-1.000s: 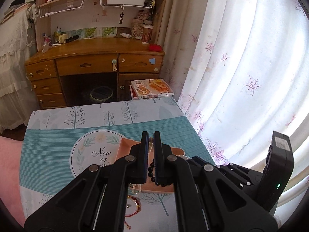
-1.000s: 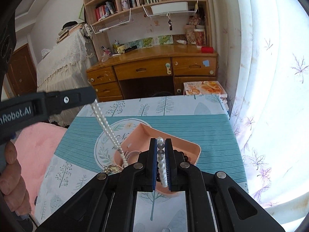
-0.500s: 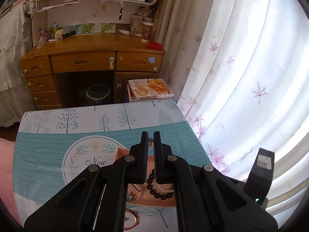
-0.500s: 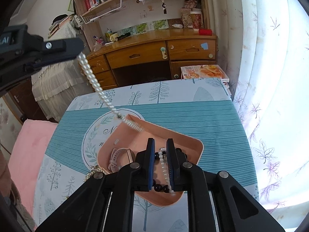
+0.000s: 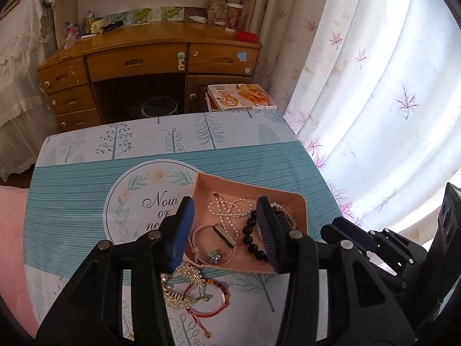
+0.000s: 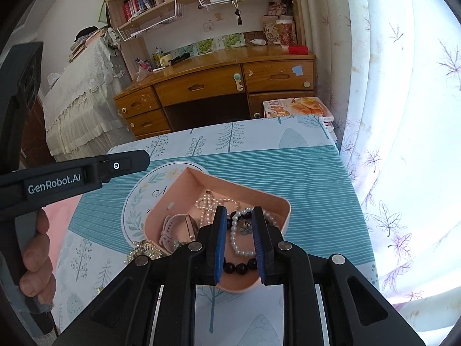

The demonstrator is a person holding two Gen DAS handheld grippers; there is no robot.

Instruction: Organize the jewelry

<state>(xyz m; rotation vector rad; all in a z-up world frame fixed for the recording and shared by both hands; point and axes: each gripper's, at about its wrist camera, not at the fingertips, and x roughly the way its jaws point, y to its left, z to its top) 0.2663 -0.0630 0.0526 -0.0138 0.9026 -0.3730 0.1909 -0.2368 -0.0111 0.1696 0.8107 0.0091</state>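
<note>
Left tongs [image 5: 223,225]: spread wide over the near half of the pink tray, holding nothing; a second ago they were pressed together on one end of the pearl strand.
Right tongs [image 6: 237,239]: parted, with loops of pearls and dark beads seen between the blue pads but not pinched; a second ago they were shut on the other end of the strand.
Pearl necklace [image 5: 227,210]: no longer stretched in the air between the two tools; it now lies looped inside the tray, just ahead of both pairs of fingertips.
Pink tray [image 5: 253,186]: sits on the tablecloth directly under both tongs, its far corner pointing away from them.
Black bead bracelet [image 5: 250,236]: in the tray, against the inner side of the left tongs' right finger.
Pink-strap watch [image 6: 175,227]: in the tray, just left of the right tongs' left finger.
Flower charm cord [image 5: 214,256]: in the tray's near corner, between the left tongs' fingers.
Gold chain [image 5: 181,288]: outside the tray on the cloth, below the left tongs' left finger.
Red bangle [image 5: 207,298]: on the cloth touching the gold chain, nearer than the tray.
Tablecloth [image 5: 72,196]: teal-striped, spread beneath everything.
</note>
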